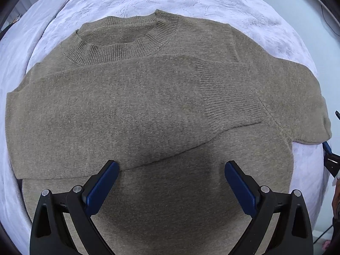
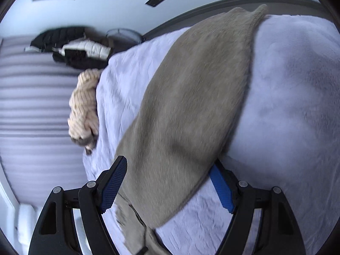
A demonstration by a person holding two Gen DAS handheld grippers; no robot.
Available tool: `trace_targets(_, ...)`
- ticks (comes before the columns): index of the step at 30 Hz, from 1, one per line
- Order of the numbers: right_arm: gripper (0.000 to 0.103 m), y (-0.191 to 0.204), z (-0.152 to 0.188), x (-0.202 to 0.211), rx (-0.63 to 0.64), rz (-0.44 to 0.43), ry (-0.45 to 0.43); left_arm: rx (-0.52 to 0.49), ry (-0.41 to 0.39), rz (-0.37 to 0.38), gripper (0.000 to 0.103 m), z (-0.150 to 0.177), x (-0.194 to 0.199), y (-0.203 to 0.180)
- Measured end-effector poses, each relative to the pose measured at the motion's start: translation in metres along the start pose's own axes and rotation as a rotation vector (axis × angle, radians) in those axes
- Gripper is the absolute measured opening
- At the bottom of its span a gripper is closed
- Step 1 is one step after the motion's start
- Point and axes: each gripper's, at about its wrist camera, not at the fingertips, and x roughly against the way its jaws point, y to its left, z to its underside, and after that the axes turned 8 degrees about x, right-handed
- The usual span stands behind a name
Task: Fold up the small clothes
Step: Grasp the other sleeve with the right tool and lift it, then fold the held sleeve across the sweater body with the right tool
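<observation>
A taupe knit sweater (image 1: 148,106) lies flat on a white fleece blanket (image 1: 191,2), collar at the far side. One sleeve (image 1: 223,97) is folded across the chest. My left gripper (image 1: 171,170) hovers open and empty over the sweater's lower body. In the right wrist view the other sleeve (image 2: 191,97) runs between the jaws of my right gripper (image 2: 170,167), which stand wide apart around it. The right gripper also shows at the edge of the left wrist view (image 1: 328,148), beside the right sleeve end.
A cream chunky knit garment (image 2: 85,106) lies at the blanket's far edge. Black and white jackets (image 2: 80,48) are piled beyond it. The blanket (image 2: 286,106) covers the bed around the sweater. A cable hangs at the right wall (image 1: 327,21).
</observation>
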Motion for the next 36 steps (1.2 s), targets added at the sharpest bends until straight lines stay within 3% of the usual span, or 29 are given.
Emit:
trace_targets(6,0.081,-0.012,-0.02,0.001,-0.101,-0.08,-0.057,0.009,-0.012,0.007,0.1,0.001,0.003,-0.011)
trace_targets(11,0.079,-0.024,-0.024,0.005,-0.171,-0.123,-0.058,0.013,-0.014,0.023,0.1,0.004,0.005,0.007)
trace_targets(13,0.058,-0.028,-0.025,0.004,-0.186,-0.13,-0.044,0.016,-0.014,0.034,0.1,0.003,0.006,0.01)
trace_targets(14,0.032,-0.029,-0.024,0.004,-0.188,-0.125,-0.033,0.017,-0.014,0.04,0.1,0.006,0.013,0.022)
trace_targets(15,0.013,-0.03,-0.024,0.002,-0.188,-0.126,-0.026,0.018,-0.015,0.045,0.1,0.006,0.015,0.026)
trace_targets(16,0.007,-0.032,-0.023,0.001,-0.189,-0.149,-0.025,0.02,-0.017,0.049,0.1,0.005,0.016,0.027)
trace_targets(18,0.006,-0.031,-0.021,0.003,-0.173,-0.181,-0.031,0.027,-0.025,0.058,0.1,0.003,0.021,0.038)
trace_targets(23,0.006,0.018,-0.017,0.003,0.024,-0.257,0.021,0.048,-0.064,0.076,0.1,-0.006,0.034,0.055)
trace_targets(28,0.006,0.113,0.01,-0.015,0.357,-0.288,0.143,0.091,-0.118,0.057,0.1,-0.014,0.048,0.087)
trace_targets(32,0.007,0.192,0.074,-0.048,0.655,-0.295,0.284,0.149,-0.143,0.032,0.1,-0.016,0.051,0.126)
trace_targets(34,0.007,0.223,0.123,-0.072,0.814,-0.27,0.367,0.18,-0.149,0.018,0.1,-0.016,0.051,0.149)
trace_targets(36,0.007,0.231,0.168,-0.096,0.911,-0.227,0.446,0.21,-0.153,0.001,0.1,-0.013,0.051,0.169)
